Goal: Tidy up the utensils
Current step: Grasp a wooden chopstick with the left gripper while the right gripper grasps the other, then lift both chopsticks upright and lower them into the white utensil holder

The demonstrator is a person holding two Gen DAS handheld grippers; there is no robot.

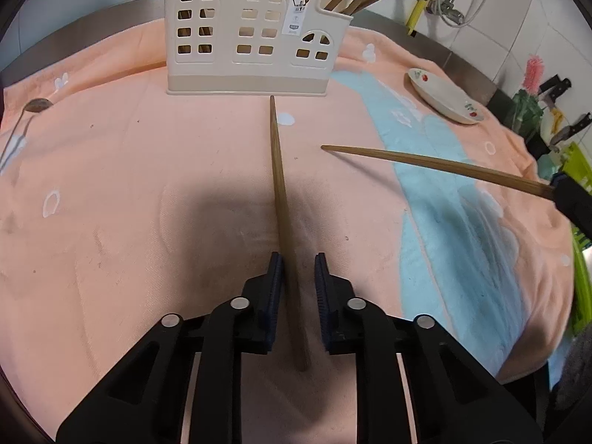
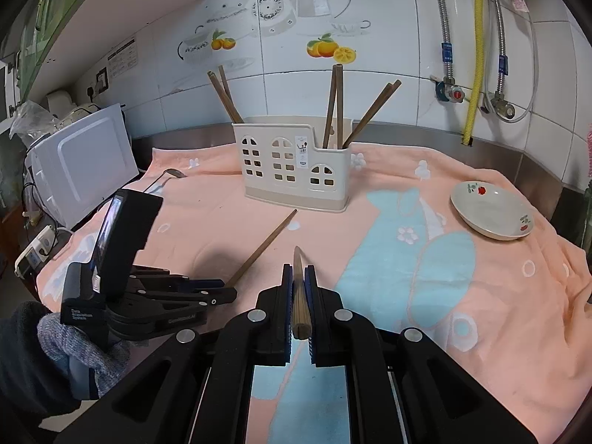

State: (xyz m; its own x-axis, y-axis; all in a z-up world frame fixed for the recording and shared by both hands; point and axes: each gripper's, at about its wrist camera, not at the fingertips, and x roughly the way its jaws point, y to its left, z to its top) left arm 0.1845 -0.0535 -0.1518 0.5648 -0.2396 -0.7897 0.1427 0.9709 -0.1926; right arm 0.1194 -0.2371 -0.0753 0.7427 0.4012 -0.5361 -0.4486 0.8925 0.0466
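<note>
Left of the utensil holder [image 1: 255, 37], a metal spoon [image 1: 37, 105] is seen lying on the peach towel [image 1: 148, 185], untouched.

In front of the holder, the lying chopstick [image 1: 281, 185] is laid flat on the towel. Its long axis runs straight at the holder and its thin tip stops just short of the base.

The left gripper [image 1: 298, 259] is placed over the thick end, the end farthest from the holder, and is lined up along the stick. Its jaws are narrowed to a slim gap with the stick between them. The left pad is at or against the wood, while a gap is seen at the right pad, so no firm grip is judged yet. This hand is clearly the nearer one, and only the last bit of closing is needed before a lift toward the holder.

Further right, the right gripper [image 2: 299, 270] is clamped fully on the held chopstick [image 2: 299, 296]. That stick is raised off the towel, tip pointed roughly toward the holder's front.

Right of the holder, a flowered dish [image 2: 488, 214] is set well apart.
</note>
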